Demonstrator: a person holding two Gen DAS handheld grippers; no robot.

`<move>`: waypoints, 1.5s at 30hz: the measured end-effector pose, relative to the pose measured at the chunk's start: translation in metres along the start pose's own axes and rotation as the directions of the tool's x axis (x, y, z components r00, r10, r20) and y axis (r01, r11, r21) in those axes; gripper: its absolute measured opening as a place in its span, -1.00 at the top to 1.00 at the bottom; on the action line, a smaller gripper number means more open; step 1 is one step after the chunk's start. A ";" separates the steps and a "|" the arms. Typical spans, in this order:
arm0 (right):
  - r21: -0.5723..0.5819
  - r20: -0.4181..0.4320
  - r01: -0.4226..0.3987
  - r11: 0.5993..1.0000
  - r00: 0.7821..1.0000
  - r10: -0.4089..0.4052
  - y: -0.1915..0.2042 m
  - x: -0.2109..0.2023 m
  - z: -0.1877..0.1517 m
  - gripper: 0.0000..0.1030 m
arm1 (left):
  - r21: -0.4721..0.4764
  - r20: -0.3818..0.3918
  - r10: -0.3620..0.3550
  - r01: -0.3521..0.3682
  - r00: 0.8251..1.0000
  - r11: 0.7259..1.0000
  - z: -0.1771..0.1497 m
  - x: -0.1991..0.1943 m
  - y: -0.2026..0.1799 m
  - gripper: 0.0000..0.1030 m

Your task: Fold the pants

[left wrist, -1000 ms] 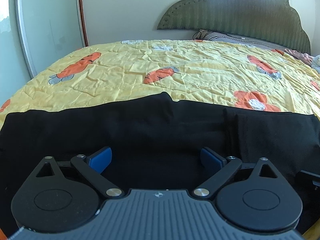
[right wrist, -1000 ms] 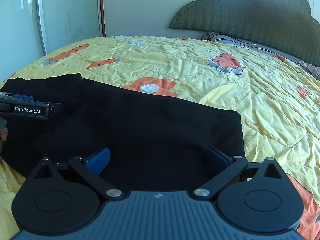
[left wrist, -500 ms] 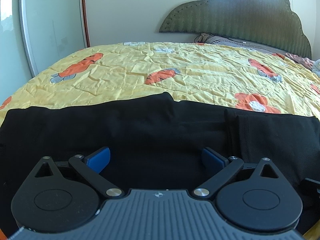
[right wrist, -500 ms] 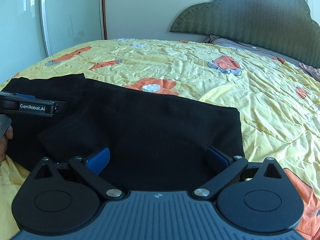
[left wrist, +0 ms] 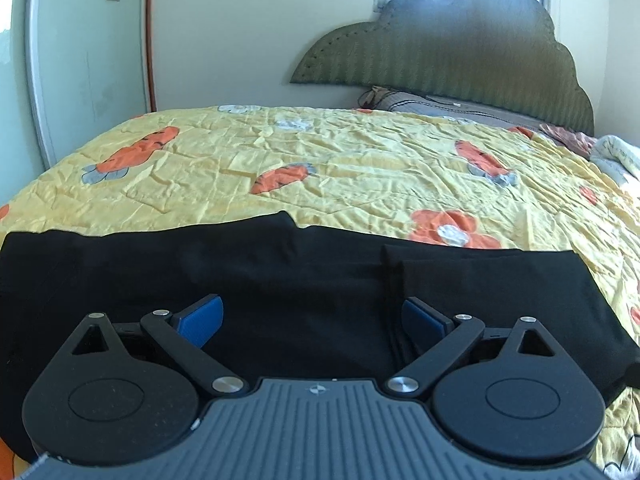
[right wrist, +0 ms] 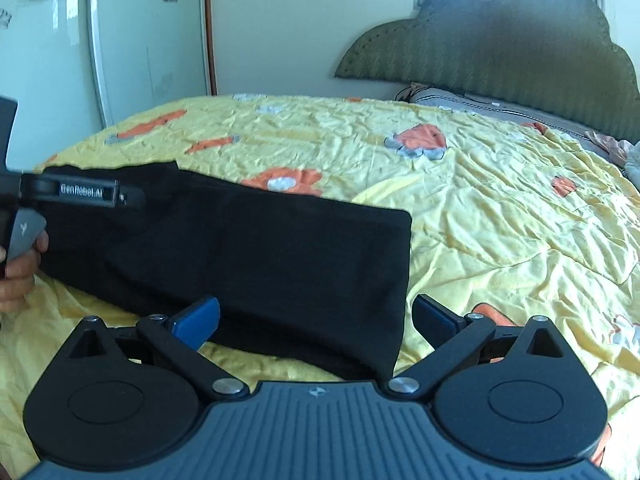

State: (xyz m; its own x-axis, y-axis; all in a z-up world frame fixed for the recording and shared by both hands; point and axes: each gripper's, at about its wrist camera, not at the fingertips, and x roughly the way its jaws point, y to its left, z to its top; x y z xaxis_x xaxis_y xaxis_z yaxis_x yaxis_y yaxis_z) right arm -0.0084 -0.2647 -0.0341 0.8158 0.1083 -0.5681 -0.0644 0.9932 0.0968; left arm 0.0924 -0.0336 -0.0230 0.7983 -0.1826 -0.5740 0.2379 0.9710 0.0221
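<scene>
Black pants (left wrist: pixel 280 280) lie flat across the near edge of the yellow flowered bedspread (left wrist: pixel 360 168), as a long dark strip with a folded layer on the right. My left gripper (left wrist: pixel 312 316) hovers open above the cloth, nothing between its blue pads. In the right wrist view the pants (right wrist: pixel 260 256) run from the left to a straight end at the right. My right gripper (right wrist: pixel 316 318) is open above that end, holding nothing. The left gripper's body (right wrist: pixel 72 194) and a hand (right wrist: pixel 20 268) show at the left edge.
A green scalloped headboard (left wrist: pixel 448 48) and a grey pillow (left wrist: pixel 452 106) stand at the far side. A glass door (left wrist: pixel 80 52) lines the left wall. Crumpled bedding (left wrist: pixel 612 156) lies at the far right. The bedspread (right wrist: pixel 500 200) stretches wide beyond the pants.
Both grippers have risen and drawn back from the pants; more bedspread shows under the right one. Both stayed open and the pants lie still.
</scene>
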 end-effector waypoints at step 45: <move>-0.011 -0.030 0.038 0.999 0.999 -0.038 0.032 0.061 -0.001 -1.00 | 0.016 -0.027 0.056 -0.056 0.998 0.998 -0.023 0.016 -0.004 -1.00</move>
State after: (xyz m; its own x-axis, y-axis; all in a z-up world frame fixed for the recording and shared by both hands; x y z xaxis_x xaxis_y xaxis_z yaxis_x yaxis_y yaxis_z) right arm 0.0385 -0.2259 -0.0667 0.7998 0.0718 -0.5960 -0.0401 0.9970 0.0663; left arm 0.0913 -0.0371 -0.0505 0.7953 -0.1237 -0.5935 0.2019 0.9771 0.0668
